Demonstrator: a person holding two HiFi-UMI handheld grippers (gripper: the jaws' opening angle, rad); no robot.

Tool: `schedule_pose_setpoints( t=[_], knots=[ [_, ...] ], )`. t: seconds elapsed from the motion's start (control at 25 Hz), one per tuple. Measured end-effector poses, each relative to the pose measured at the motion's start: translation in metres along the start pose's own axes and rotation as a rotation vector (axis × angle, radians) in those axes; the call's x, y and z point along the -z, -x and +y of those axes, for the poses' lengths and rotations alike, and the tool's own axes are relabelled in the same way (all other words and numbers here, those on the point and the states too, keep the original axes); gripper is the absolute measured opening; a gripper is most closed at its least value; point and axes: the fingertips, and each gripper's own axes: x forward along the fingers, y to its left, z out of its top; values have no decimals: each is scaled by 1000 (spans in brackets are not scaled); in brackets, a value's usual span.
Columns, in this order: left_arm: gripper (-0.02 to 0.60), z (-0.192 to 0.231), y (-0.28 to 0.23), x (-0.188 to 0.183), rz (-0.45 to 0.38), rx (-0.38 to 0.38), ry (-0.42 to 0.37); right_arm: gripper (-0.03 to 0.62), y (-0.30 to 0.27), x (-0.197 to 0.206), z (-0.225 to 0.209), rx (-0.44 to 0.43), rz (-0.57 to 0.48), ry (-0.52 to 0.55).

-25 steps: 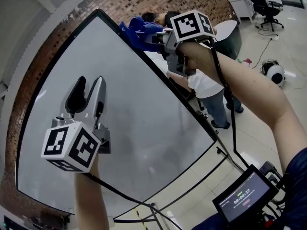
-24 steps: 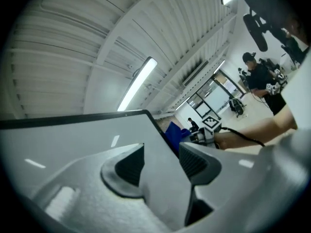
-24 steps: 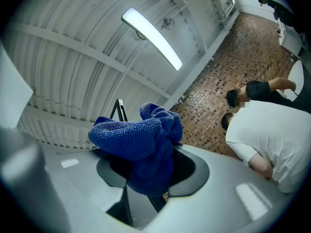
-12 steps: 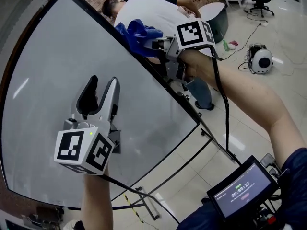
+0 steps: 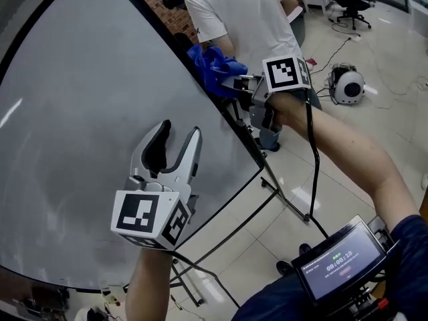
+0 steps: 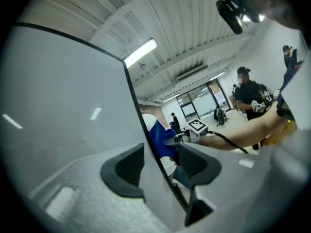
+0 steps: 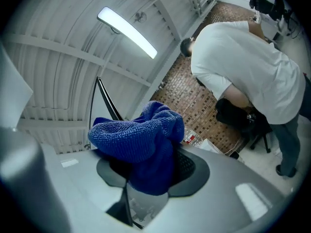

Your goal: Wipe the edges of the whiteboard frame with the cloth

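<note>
Upper centre: right claw (image 5: 231, 83) pinches the soft, light cloth (image 5: 212, 64) mid-bunch against the whiteboard frame (image 5: 242, 139); left claw (image 5: 179, 129) part-open, empty.

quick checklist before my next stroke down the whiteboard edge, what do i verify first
1. Cloth held in the right tongs: ok, pads shut on it.
2. Cloth on the whiteboard frame: ok, bunched against its right edge.
3. Left tongs free: ok, open, nothing gripped.
4. Edge below the cloth unobstructed: ok, as far as the lower corner in the head view.
5. Bystander clearance: not ok, a person in a white shirt bends close behind that edge.
6. Dirt left on the frame: cannot tell.
</note>
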Motion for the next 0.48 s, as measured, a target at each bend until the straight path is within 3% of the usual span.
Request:
schedule_pose_setpoints(
  t=[0.2, 0.48],
  knots=[
    [227, -2, -7, 28, -23, 37, 41, 173, 5, 22, -17, 55, 17, -24],
    [227, -22, -6, 73, 21, -15, 77, 173, 4, 79, -9, -2, 58, -35]
  ],
)
